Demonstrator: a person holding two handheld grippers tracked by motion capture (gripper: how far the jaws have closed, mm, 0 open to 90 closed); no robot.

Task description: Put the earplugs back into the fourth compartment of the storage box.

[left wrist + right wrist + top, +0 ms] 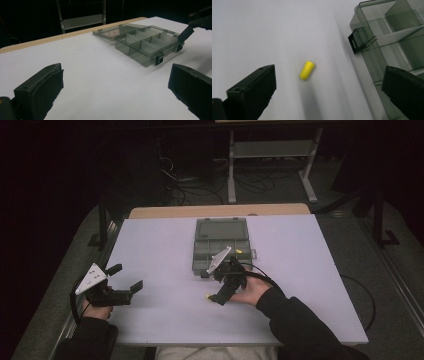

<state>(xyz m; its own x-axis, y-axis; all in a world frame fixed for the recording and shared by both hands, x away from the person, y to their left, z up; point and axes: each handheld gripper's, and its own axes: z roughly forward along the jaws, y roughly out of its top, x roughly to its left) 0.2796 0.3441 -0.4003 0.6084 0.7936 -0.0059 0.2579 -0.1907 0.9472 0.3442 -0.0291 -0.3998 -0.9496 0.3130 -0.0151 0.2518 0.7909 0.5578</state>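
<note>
A small yellow earplug-like piece [307, 70] lies on the white table [165, 320], just in front of a grey see-through compartment box [220, 245] whose lid lies open behind it. My right gripper [330, 77] hangs open over the yellow piece [206, 296], one jaw on each side and neither touching it. The box's front corner and black latch [357, 43] sit to its right. Another yellow bit [239, 251] rests in a compartment. My left gripper [125, 277] stands open and holds nothing at the table's left, facing the box [147, 45].
The right gripper's jaw [186, 33] shows by the box's far corner in the left gripper view. A wooden strip [220, 210] runs along the table's back edge. Behind it are a metal stand [270, 150] and floor cables. Bare table spreads left of the box.
</note>
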